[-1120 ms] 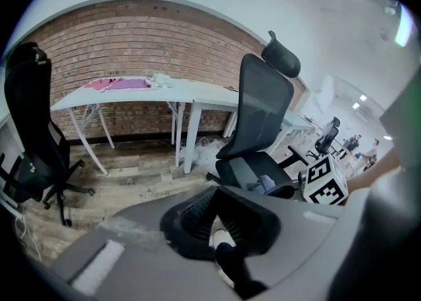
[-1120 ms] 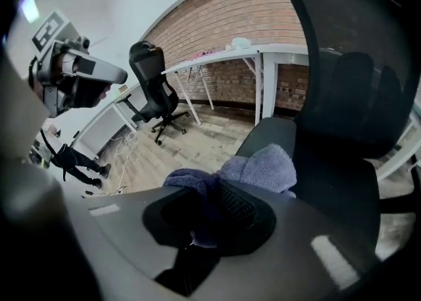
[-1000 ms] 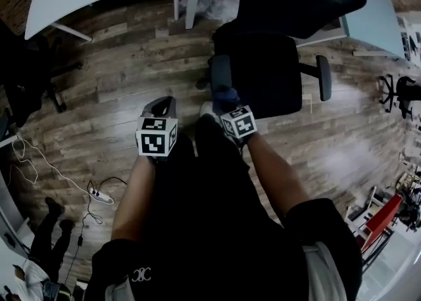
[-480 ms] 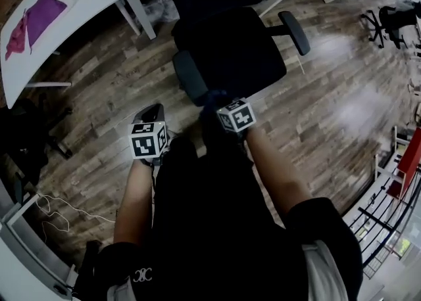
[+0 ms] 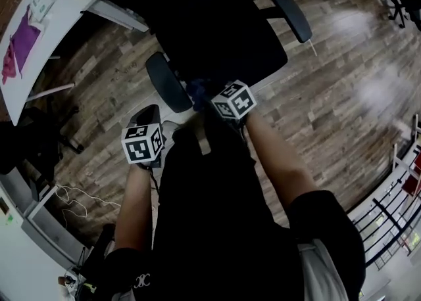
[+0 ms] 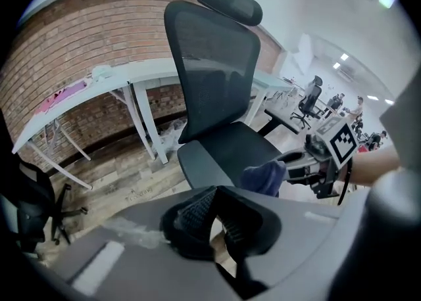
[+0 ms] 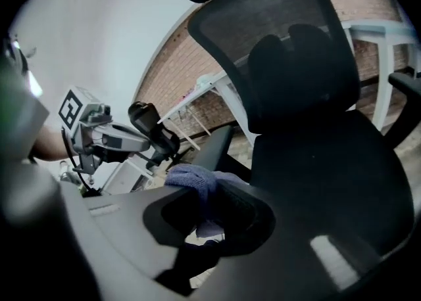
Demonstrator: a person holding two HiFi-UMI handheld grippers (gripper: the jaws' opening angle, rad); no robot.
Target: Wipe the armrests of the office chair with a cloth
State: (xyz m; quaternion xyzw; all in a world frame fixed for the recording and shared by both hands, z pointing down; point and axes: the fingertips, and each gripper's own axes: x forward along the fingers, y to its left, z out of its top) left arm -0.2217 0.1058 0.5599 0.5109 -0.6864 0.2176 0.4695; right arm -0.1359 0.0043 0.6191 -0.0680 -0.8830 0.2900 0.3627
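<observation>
1. The right gripper (image 7: 205, 196) has its fingers closed on a bunched blue cloth (image 7: 191, 178). The cloth fills the gap between them, bulges up over the left-hand finger and pokes out past the tips.
2. The cloth sits at the near end of the office chair's (image 7: 309, 162) nearer armrest (image 7: 214, 148). Whether it touches the pad cannot be told.
3. The left gripper (image 6: 214, 217) is held lower and to the left of the chair, apart from it. Its fingers are drawn together, tips meeting, with nothing between them.
4. The chair's other armrest (image 5: 291, 14) is on the far side of the seat.
5. A white surface (image 6: 99, 79) stands behind the chair along a brick wall (image 6: 79, 37).
</observation>
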